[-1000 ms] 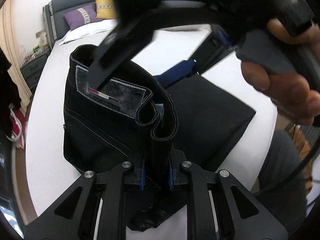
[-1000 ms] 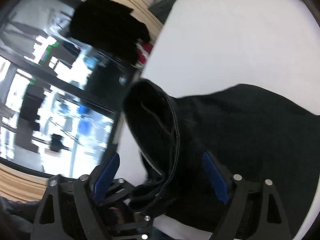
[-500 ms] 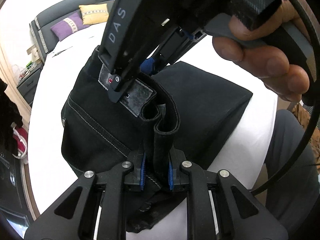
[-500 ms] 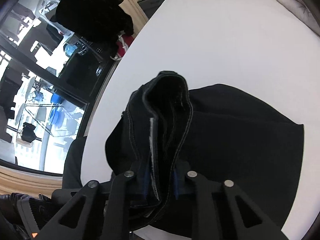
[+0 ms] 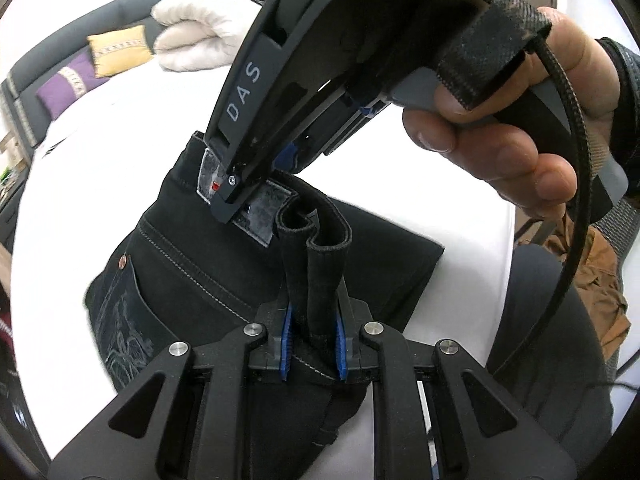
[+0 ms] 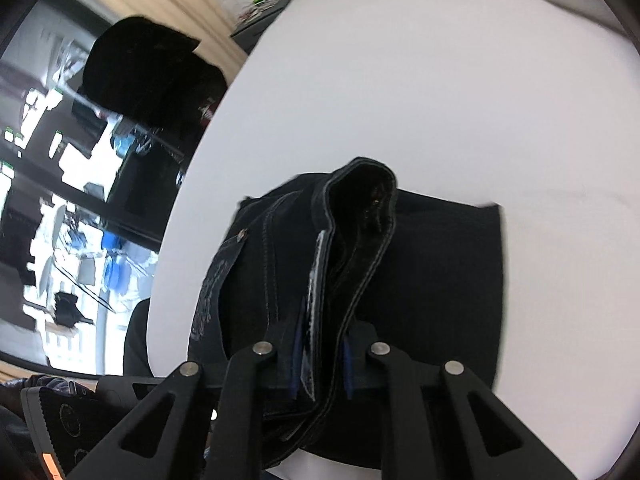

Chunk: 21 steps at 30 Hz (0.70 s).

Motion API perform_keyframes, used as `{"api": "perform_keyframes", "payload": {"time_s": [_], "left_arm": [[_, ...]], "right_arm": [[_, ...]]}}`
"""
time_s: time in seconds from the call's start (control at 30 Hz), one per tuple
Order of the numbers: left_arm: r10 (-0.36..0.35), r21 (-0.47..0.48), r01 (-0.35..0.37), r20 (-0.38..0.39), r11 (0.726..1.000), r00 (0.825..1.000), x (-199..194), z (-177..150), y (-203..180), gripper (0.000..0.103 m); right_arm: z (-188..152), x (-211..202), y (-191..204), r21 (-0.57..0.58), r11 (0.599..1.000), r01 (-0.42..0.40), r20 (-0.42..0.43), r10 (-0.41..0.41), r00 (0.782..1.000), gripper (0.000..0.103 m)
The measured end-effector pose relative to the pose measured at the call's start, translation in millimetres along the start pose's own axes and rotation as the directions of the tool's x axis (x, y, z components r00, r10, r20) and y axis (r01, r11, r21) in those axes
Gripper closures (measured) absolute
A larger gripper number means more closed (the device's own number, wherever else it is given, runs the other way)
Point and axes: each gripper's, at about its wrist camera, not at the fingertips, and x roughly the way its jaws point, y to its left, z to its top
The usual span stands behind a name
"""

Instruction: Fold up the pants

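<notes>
Your left gripper [image 5: 313, 344] and right gripper [image 6: 320, 358] are both clamped on the waistband of the black pants [image 5: 192, 264], lifted ahead of the fingers. The legs look already folded beneath; I judge one last fold and flattening remain. Below is a white bed [image 6: 440, 92], with pillows [image 5: 120, 54] beyond and a window [image 6: 52, 200] leftward.

Bare white bed [image 6: 440, 80] beyond pants [image 6: 440, 280]
</notes>
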Motion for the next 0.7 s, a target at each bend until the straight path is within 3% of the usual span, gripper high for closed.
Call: {"api": "perform_keyframes", "payload": {"time_s": [0.23,0.7], "left_arm": [[-0.022,0.021,0.024,-0.068,1.000,0.997,57,18,-20,0.088],[-0.007,0.040,0.010,-0.090,0.999,0.996,62,24,-25,0.088]], "right_arm": [[1,13,-56,0.070,0.997,-0.030,-0.017,0.031,0.999,0.087],[-11,13,-84,0.123,0.992,-0.033,0.017,0.031,0.999,0.087]]}}
